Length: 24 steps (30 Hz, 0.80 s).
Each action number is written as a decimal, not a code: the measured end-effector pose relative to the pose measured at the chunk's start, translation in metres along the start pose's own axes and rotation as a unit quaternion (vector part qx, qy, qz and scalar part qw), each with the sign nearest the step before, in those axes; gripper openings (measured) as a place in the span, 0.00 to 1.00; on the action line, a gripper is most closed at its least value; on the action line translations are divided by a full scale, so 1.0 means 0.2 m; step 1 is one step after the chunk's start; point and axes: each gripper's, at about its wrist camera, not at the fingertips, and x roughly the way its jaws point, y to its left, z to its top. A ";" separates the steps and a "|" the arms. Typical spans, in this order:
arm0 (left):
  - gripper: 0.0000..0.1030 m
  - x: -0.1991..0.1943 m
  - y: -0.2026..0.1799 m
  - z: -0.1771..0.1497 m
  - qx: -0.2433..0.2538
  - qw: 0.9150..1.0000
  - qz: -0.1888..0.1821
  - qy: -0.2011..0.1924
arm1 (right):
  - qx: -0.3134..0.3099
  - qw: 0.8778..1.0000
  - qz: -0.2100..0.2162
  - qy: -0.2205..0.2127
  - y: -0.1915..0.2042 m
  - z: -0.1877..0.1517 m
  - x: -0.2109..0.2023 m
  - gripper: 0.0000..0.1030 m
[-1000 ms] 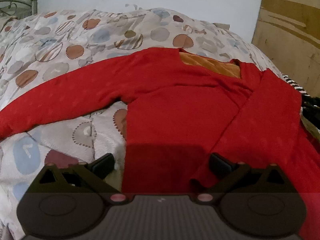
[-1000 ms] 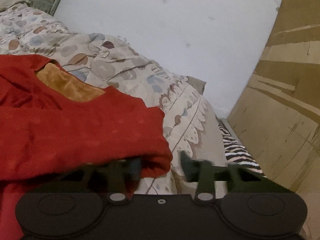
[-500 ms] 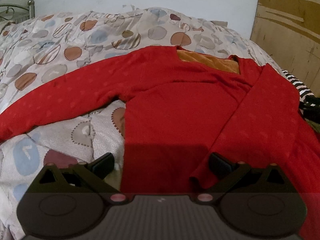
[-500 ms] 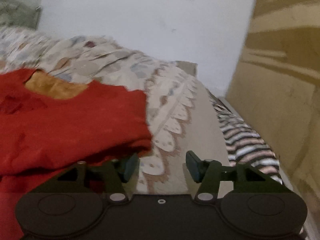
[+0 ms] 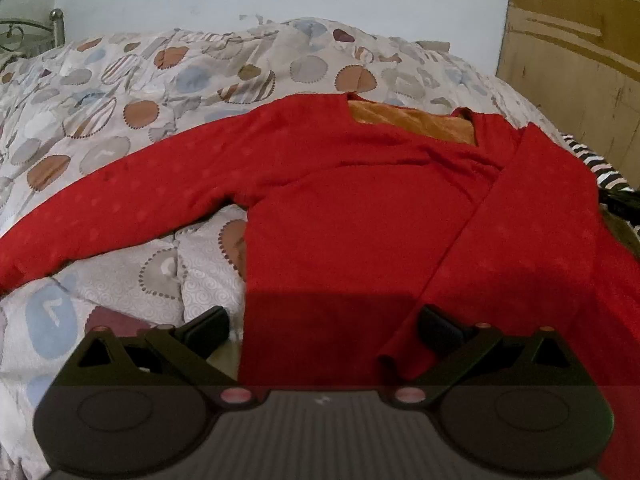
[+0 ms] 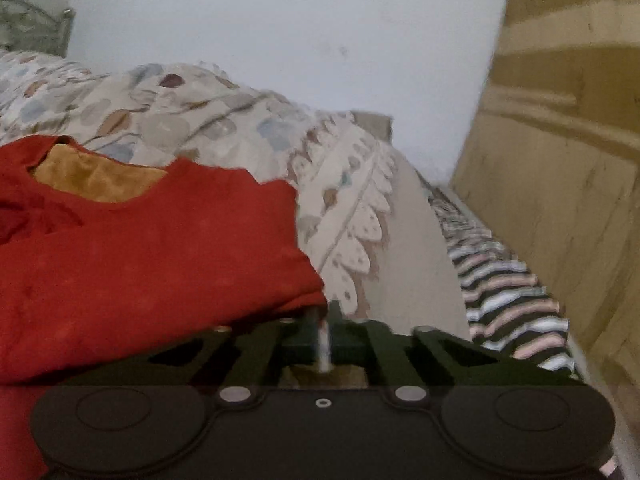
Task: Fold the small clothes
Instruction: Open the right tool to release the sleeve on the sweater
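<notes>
A red long-sleeved top with an orange lining at the neck lies on the bed. Its left sleeve stretches out to the left; its right sleeve is folded diagonally across the body. My left gripper is open, low over the hem, one finger on either side of the body's lower left part. In the right wrist view the top fills the left half. My right gripper is shut beside the top's right edge, with nothing visibly between the fingers.
A patterned quilt covers the bed. A striped cloth lies along the bed's right side, next to a wooden board. A white wall stands behind, with a metal bed frame at far left.
My right gripper let go of the top's right edge, drew to the right, then closed empty. My left gripper stayed open and hardly moved.
</notes>
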 end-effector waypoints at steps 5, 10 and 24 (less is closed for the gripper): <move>1.00 0.01 -0.02 -0.01 0.010 1.000 0.009 -0.003 | 0.129 0.991 0.022 0.019 -0.22 -0.07 0.02 0.02; 1.00 0.01 -0.03 -0.01 0.011 1.000 0.011 -0.002 | 0.103 0.994 -0.027 -0.021 -0.20 -0.02 -0.12 0.42; 1.00 0.00 -0.03 -0.02 0.012 1.000 0.008 -0.009 | 0.027 0.999 -0.042 0.005 0.05 0.11 0.11 0.99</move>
